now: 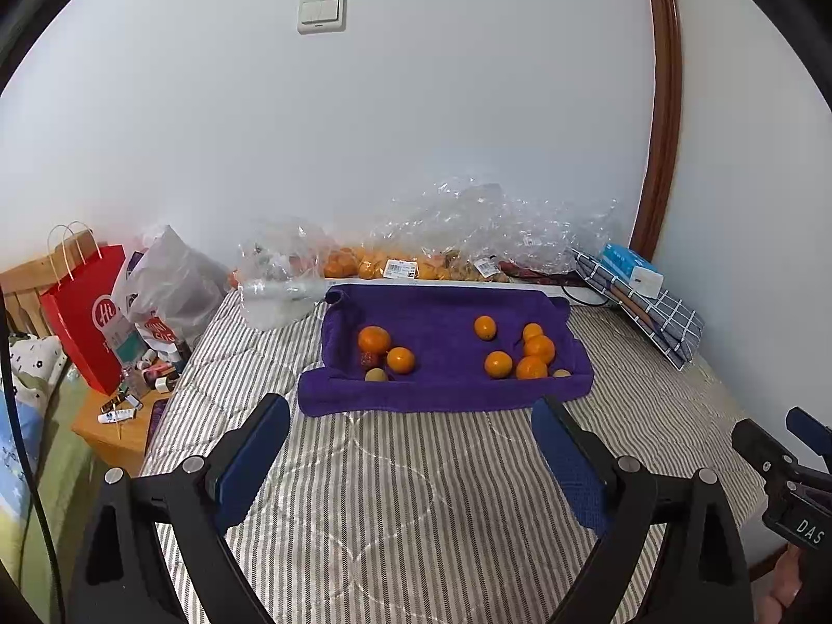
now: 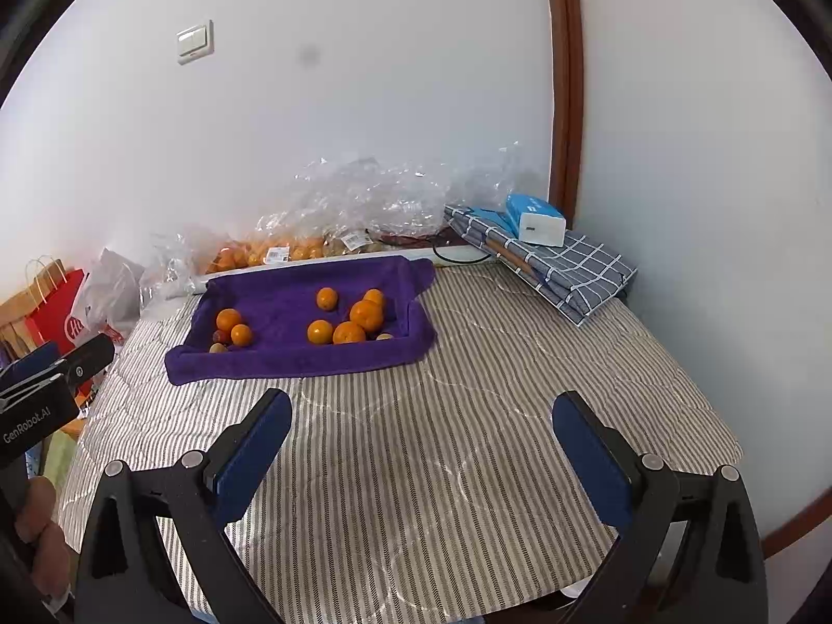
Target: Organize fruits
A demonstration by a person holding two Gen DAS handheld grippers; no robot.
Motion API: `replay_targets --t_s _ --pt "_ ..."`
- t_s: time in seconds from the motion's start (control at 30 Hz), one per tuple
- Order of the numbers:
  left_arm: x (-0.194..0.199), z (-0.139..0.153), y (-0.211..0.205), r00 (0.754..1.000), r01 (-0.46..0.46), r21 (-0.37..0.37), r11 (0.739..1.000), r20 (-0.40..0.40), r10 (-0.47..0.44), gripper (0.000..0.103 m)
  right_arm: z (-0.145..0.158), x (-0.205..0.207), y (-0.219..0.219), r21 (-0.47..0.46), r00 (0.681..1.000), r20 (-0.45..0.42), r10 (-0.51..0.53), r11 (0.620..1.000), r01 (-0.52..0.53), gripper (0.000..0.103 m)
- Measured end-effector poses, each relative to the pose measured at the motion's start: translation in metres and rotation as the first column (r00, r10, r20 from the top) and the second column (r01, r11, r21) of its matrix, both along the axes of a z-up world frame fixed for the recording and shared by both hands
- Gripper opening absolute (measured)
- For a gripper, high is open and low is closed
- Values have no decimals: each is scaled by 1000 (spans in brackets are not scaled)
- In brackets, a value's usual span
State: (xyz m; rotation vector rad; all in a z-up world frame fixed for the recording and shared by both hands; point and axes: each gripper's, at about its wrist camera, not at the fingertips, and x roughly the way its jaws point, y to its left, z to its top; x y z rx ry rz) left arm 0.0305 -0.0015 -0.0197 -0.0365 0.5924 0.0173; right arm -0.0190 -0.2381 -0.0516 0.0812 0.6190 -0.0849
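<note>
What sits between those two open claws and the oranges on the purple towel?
Nothing visible. Only bare striped bedding lies between the left gripper, the right gripper and the oranges on the purple towel; its raised front fold is the only obstacle.

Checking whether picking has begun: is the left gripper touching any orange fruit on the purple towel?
Apart. The left wrist view shows the left gripper open over the striped bedspread, short of the purple towel and its orange fruits.

Oranges [image 1: 531, 367] in two loose clusters on purple towel [image 1: 442, 312], small brown fruits [image 1: 375, 375] beside them.
</note>
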Motion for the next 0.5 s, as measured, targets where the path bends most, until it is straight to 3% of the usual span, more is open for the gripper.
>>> replay_targets --t_s 0.5 --pt "0 2 -1 1000 -1 -2 1000 2 1 94 -2 1 1 -1 1000 0 4 1000 -4 99"
